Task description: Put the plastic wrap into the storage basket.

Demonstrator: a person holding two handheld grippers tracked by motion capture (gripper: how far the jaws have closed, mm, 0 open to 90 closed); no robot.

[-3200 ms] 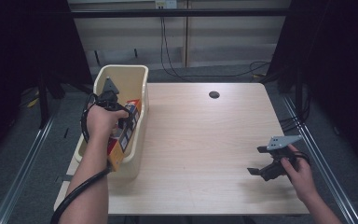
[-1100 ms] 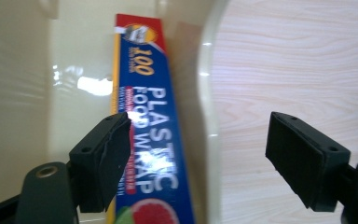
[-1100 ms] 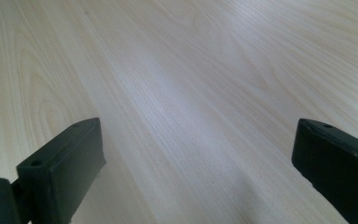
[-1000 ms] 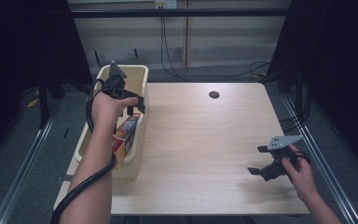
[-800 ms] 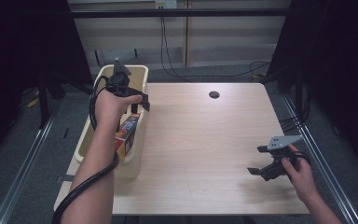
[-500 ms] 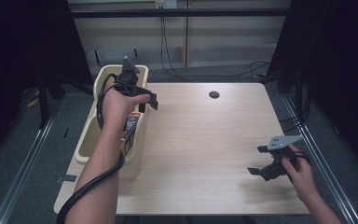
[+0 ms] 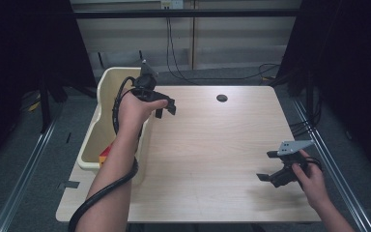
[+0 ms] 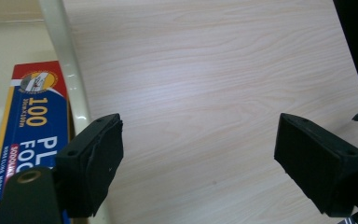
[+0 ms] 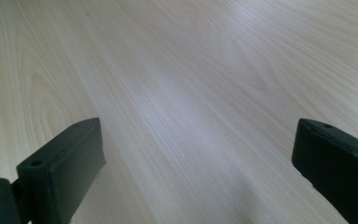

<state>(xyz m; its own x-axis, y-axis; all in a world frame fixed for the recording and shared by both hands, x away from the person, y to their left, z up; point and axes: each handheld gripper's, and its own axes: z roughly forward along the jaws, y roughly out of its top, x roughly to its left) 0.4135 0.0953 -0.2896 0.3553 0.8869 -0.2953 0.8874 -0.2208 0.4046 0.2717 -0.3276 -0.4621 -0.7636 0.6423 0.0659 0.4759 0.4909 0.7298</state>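
The wooden table (image 7: 212, 154) carries a cream bin (image 7: 107, 121) at its left edge; inside lies the blue food-wrap box (image 8: 30, 135). Just above the bin's rim, the left gripper (image 8: 198, 163) has just been opening, empty. The right gripper (image 7: 269, 166) hovers released, well apart

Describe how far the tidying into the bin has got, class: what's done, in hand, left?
Done: the blue-and-red box lies inside the cream bin. In hand: nothing; the left gripper has just been opening, jaws empty over the table beside the bin. The right gripper hovers open. Left: no loose items show on the table.
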